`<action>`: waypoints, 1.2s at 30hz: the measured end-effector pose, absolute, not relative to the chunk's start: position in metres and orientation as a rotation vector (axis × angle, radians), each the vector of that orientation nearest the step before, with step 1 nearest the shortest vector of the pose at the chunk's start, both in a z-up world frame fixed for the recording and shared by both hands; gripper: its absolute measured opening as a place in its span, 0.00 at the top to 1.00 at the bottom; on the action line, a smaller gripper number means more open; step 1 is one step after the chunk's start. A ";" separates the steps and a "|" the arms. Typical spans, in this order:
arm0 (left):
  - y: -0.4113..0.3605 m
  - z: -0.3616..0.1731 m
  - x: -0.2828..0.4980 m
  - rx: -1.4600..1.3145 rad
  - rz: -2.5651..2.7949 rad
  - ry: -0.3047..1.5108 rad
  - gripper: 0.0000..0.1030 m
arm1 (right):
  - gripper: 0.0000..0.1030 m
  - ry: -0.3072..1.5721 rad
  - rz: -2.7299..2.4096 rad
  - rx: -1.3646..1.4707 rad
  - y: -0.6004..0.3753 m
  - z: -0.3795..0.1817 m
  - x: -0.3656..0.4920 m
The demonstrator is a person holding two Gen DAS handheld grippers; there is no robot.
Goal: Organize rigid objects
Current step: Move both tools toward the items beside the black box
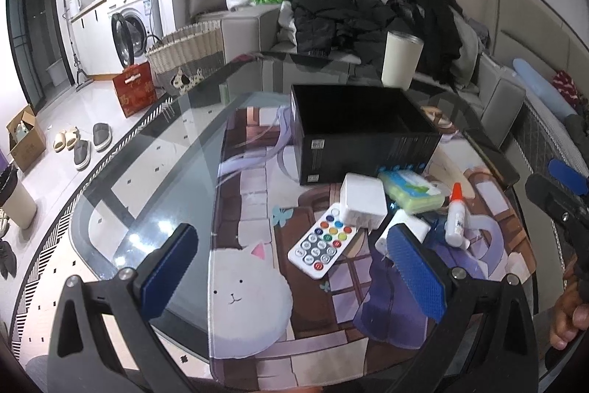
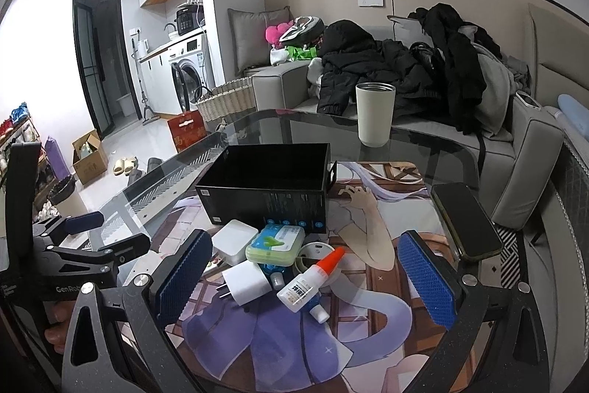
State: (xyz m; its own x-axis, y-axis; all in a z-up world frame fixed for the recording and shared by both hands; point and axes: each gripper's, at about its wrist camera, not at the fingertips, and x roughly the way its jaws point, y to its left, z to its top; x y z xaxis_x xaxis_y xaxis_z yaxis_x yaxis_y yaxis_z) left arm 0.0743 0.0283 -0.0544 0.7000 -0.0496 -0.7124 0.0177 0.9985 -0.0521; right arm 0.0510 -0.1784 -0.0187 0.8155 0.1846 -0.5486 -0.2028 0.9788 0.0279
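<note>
The right gripper is held wide apart with nothing between its blue pads, poised low over the clutter on the printed desk mat. Directly between its fingers, as seen from the right wrist, a glue bottle with an orange nozzle lies on its side, with a white plug adapter just to its left. The left gripper is likewise spread and empty, hovering above the mat near a white remote control with coloured buttons.

Beyond these, a larger white charger brick and a green-lidded case are piled against the near wall of an open black box, which appears empty as far as can be seen. A dark phone lies well apart on the glass table, and a cream tumbler stands behind the box.

The sorting appears to be at its start: no item is held and none is seen inside the box. A descent onto the glue bottle is probably called for next, with the pads closed across its body, then a lift clear of its neighbours towards the box.
</note>
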 end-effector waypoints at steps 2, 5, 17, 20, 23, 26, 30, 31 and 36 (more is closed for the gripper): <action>0.028 -0.057 0.077 -0.037 -0.043 0.813 0.00 | 0.00 0.594 0.215 -0.030 -0.177 -0.019 0.053; 0.025 -0.061 0.079 -0.026 -0.058 0.838 0.00 | 0.00 0.615 0.226 -0.035 -0.176 -0.022 0.057; 0.023 -0.073 0.088 0.018 -0.051 0.936 0.00 | 0.00 0.704 0.237 -0.048 -0.173 -0.039 0.071; 0.023 -0.076 0.090 0.019 -0.060 0.954 0.00 | 0.00 0.727 0.242 -0.052 -0.173 -0.044 0.075; 0.023 -0.078 0.092 0.033 -0.053 0.965 0.00 | 0.00 0.753 0.243 -0.048 -0.175 -0.048 0.080; 0.024 -0.081 0.094 0.030 -0.051 0.982 0.00 | 0.00 0.766 0.246 -0.056 -0.175 -0.050 0.082; 0.023 -0.085 0.097 0.047 -0.060 1.000 0.00 | 0.00 0.784 0.250 -0.067 -0.175 -0.054 0.085; 0.022 -0.086 0.098 0.052 -0.063 1.005 0.00 | 0.00 0.790 0.252 -0.068 -0.175 -0.055 0.086; 0.018 -0.094 0.103 0.067 -0.086 1.054 0.00 | 0.01 0.841 0.261 -0.065 -0.176 -0.066 0.090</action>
